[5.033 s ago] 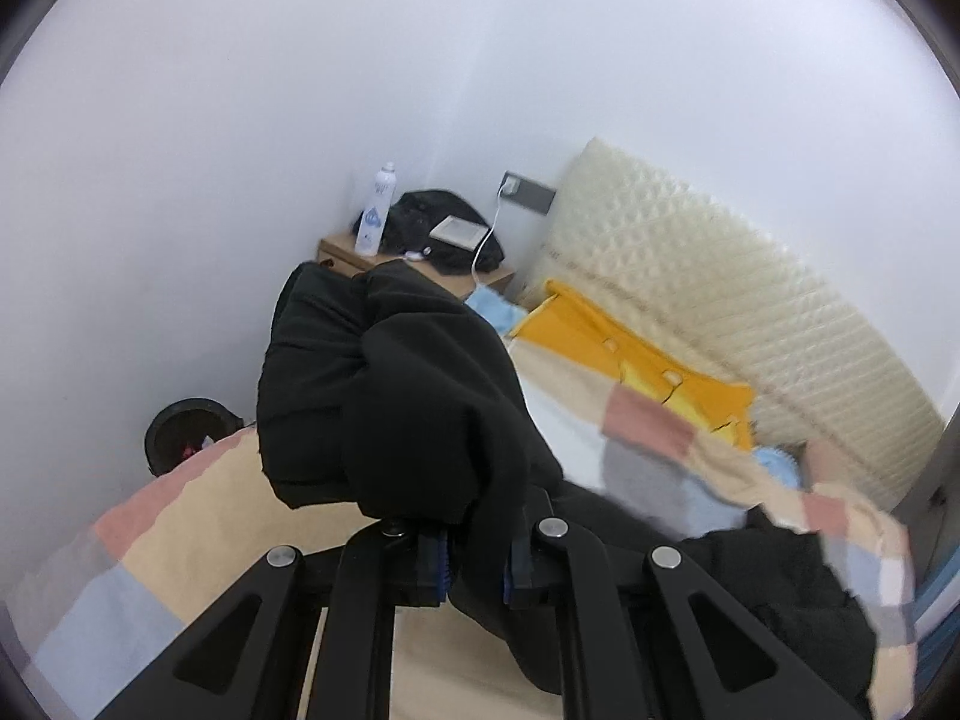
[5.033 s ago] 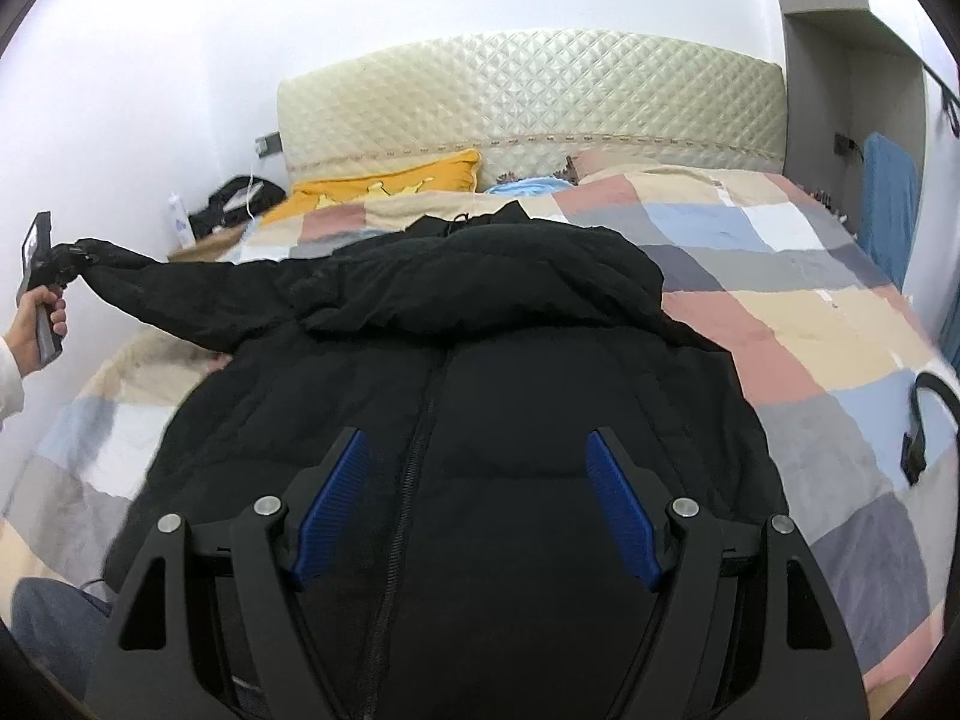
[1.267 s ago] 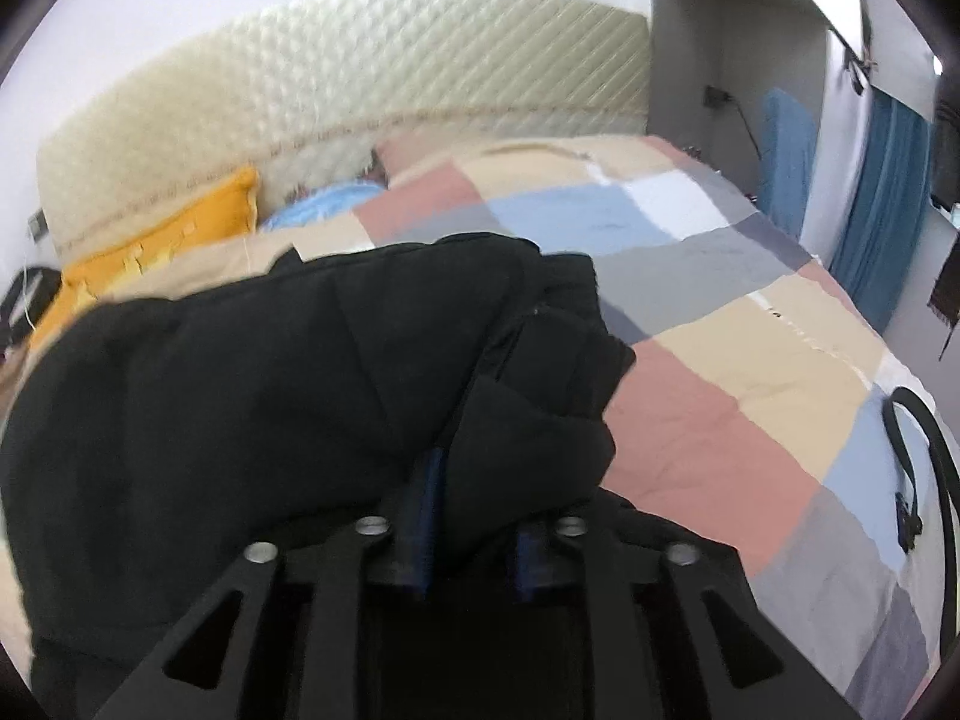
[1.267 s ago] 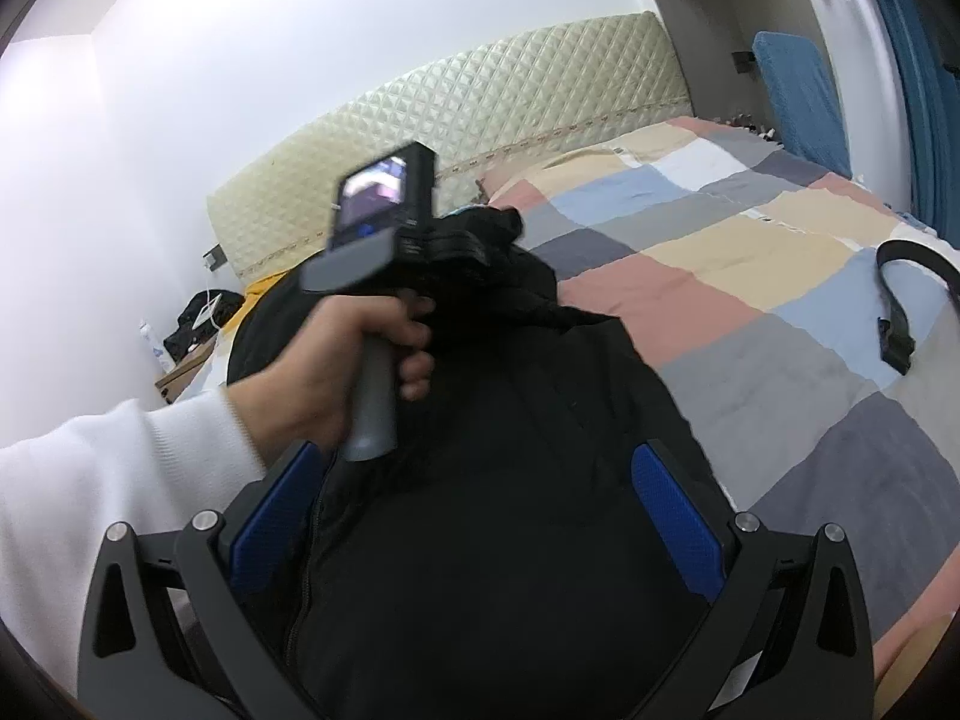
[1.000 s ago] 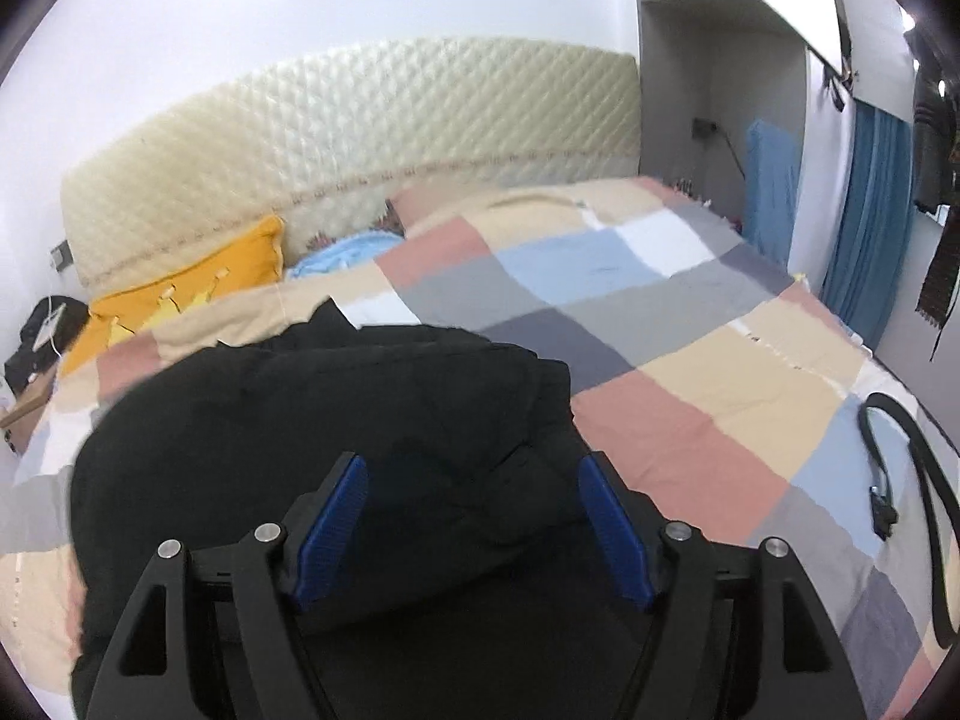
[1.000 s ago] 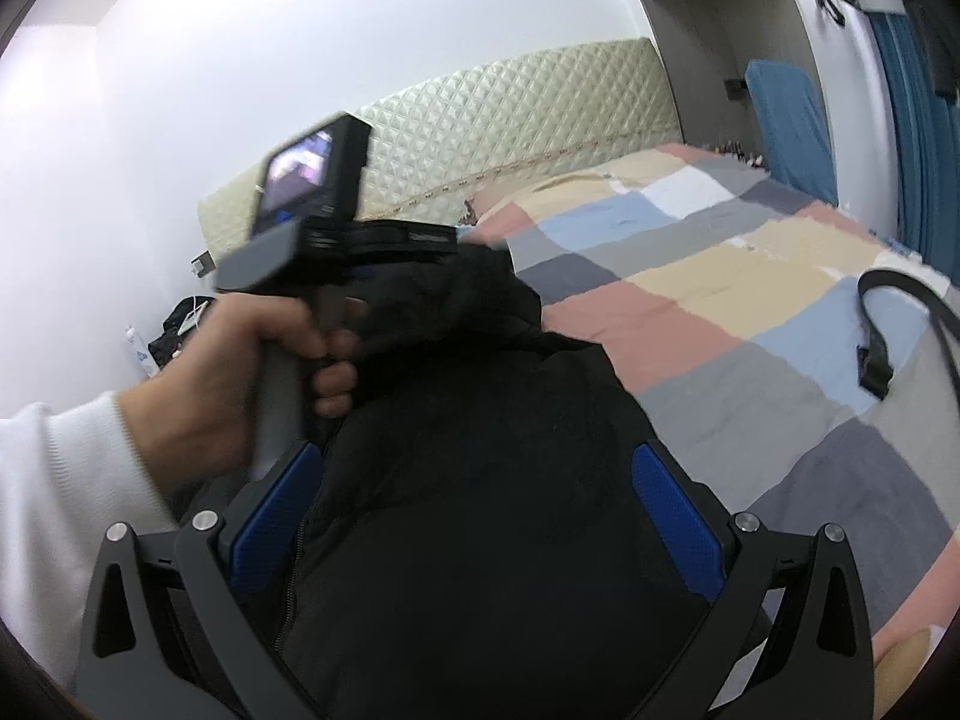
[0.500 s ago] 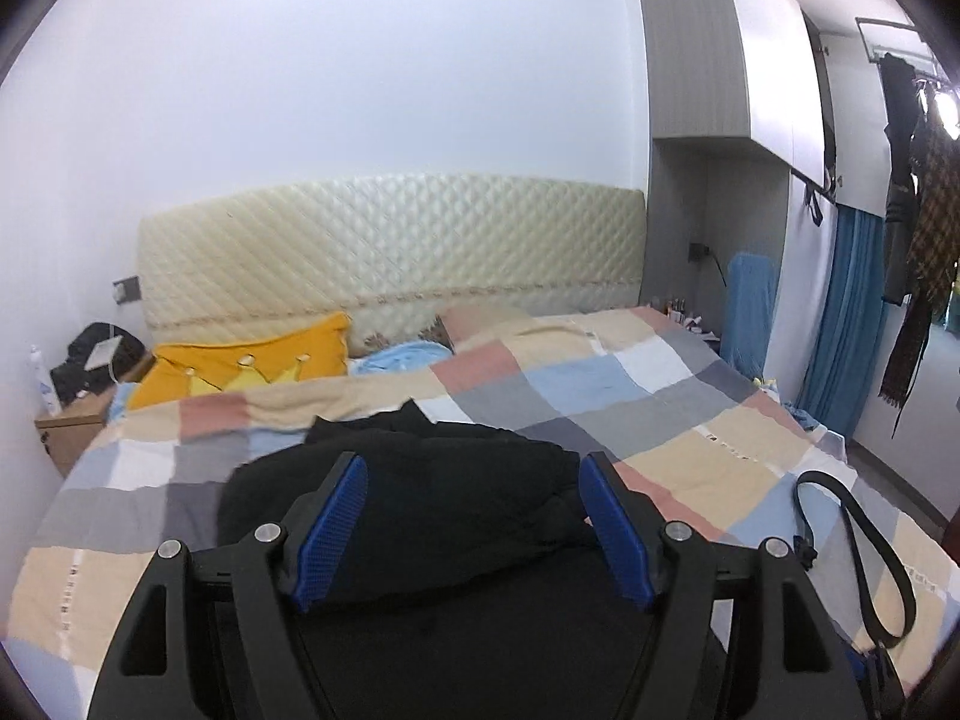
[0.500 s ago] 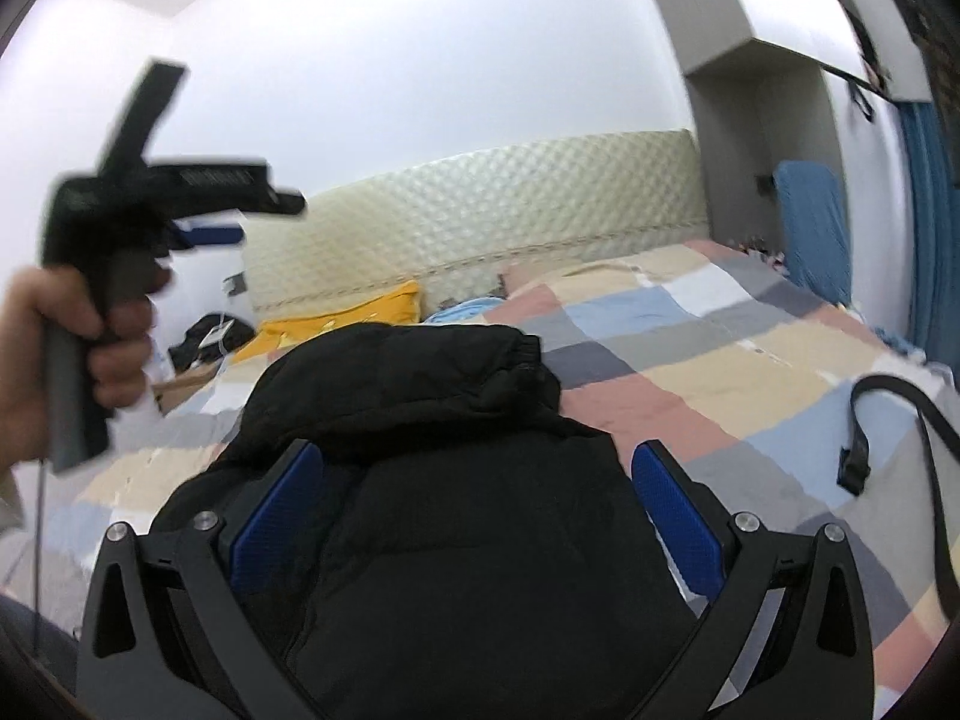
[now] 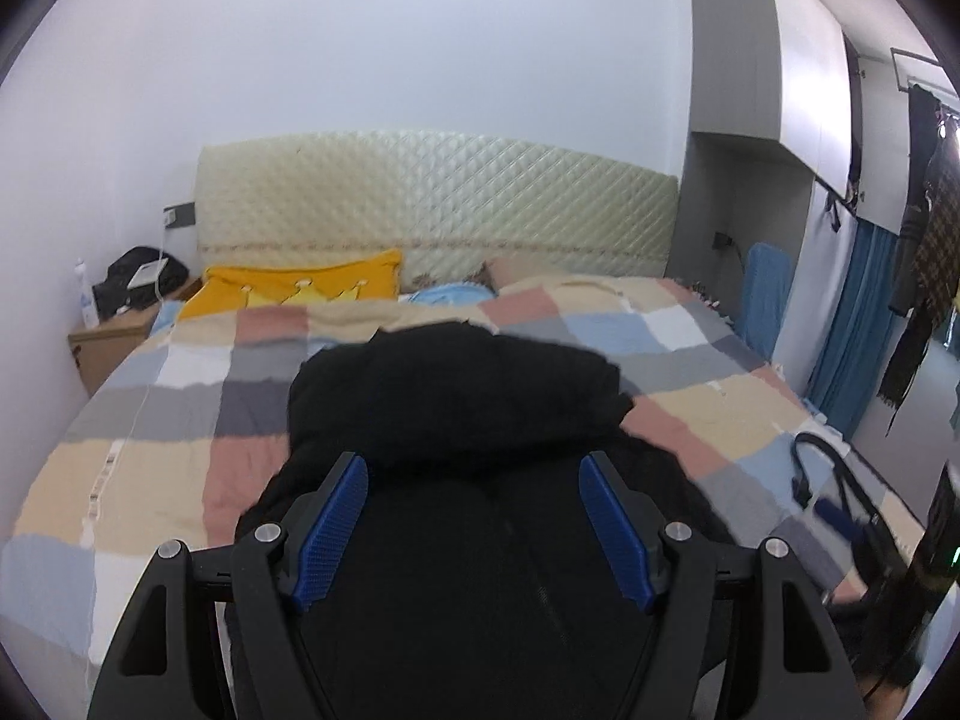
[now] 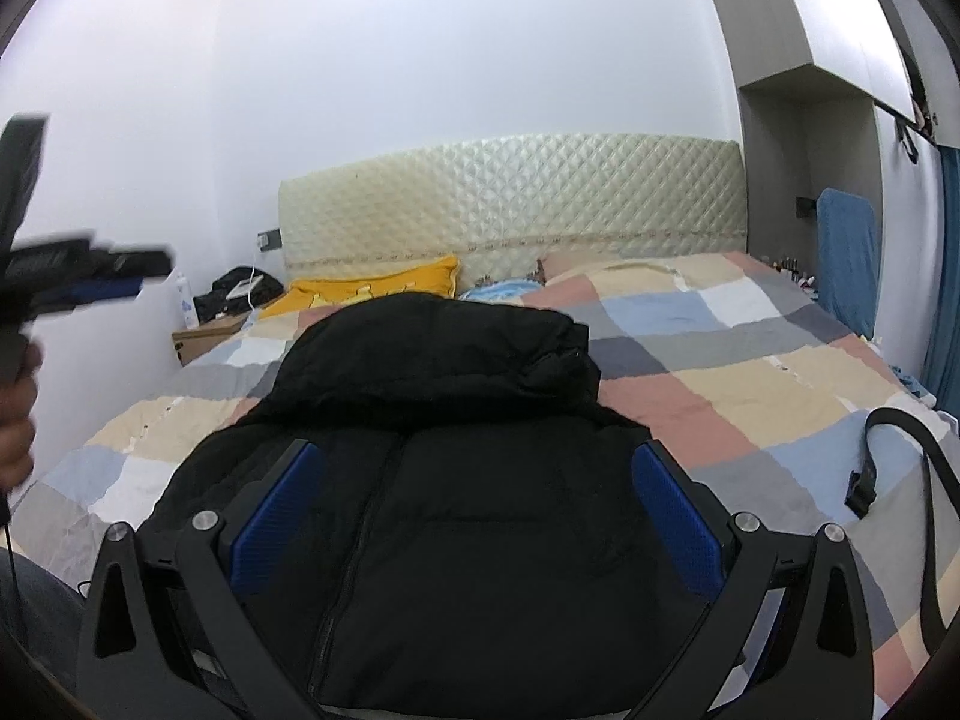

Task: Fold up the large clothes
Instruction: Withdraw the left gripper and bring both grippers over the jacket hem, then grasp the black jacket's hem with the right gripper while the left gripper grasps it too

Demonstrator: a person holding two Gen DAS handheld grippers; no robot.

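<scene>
The black puffer jacket (image 10: 444, 456) lies on the bed (image 10: 750, 384), its sleeve now released and apparently folded across. Both the left tongs (image 9: 474, 531) and right tongs (image 10: 474, 519) are held wide, empty.

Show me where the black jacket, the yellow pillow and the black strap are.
black jacket (image 10: 480, 510): right wrist view, front beside zipper.
yellow pillow (image 9: 288, 288): left wrist view, middle.
black strap (image 10: 912, 426): right wrist view, upper curve.
</scene>
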